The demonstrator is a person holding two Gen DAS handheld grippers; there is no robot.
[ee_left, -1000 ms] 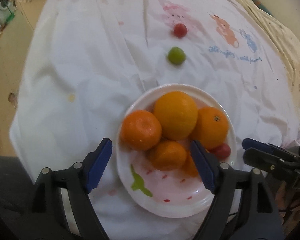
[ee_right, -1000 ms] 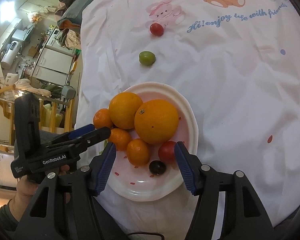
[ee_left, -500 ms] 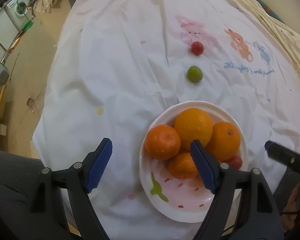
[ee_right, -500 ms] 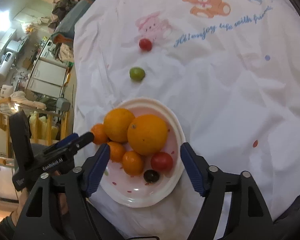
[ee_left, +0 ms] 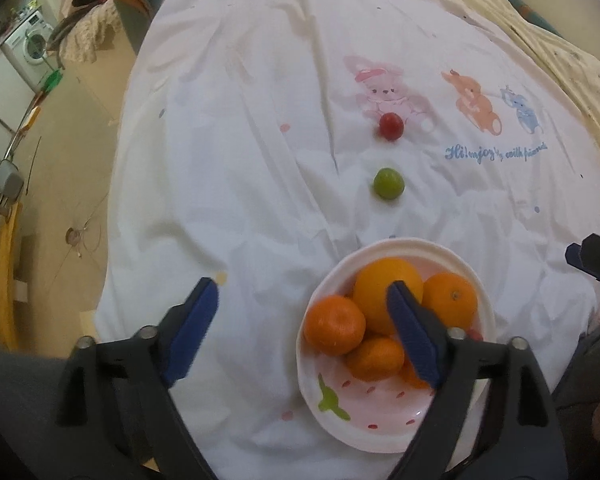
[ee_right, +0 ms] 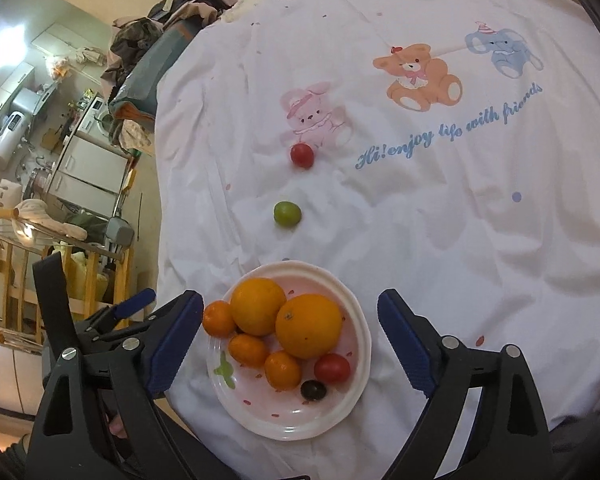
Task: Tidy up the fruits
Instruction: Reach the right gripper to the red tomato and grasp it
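Left gripper (ee_left: 300, 334): shown with jaws wide apart and nothing between the pads; held above the near edge of the cloth, its right pad overlapping the plate in the left wrist view.
Plate (ee_right: 356, 396): a white dish with pink specks and a green leaf print, set at the near edge of the white cloth (ee_right: 440, 240); slightly oval, the long axis running from near to far.
Fruit on plate: two large oranges (ee_right: 309, 326), three small mandarins (ee_right: 283, 370), a red tomato (ee_right: 332, 368) and a dark grape (ee_right: 313, 390) are heaped together, the oranges at the far side; the nearer orange's stem dot is turned up and leftward.
Loose fruit: a green fruit (ee_right: 287, 213) and a red fruit (ee_right: 302, 155) lie in a line beyond the plate, well apart from it, the red one touching the pink rabbit print (ee_right: 314, 120).
Right gripper (ee_right: 290, 342): shown with jaws spread wide, straddling the plate from above, gripping nothing.
Change from earlier frames: both cameras are seen to have drawn back and up, so the plate appears smaller and lower; the fruit is unmoved.
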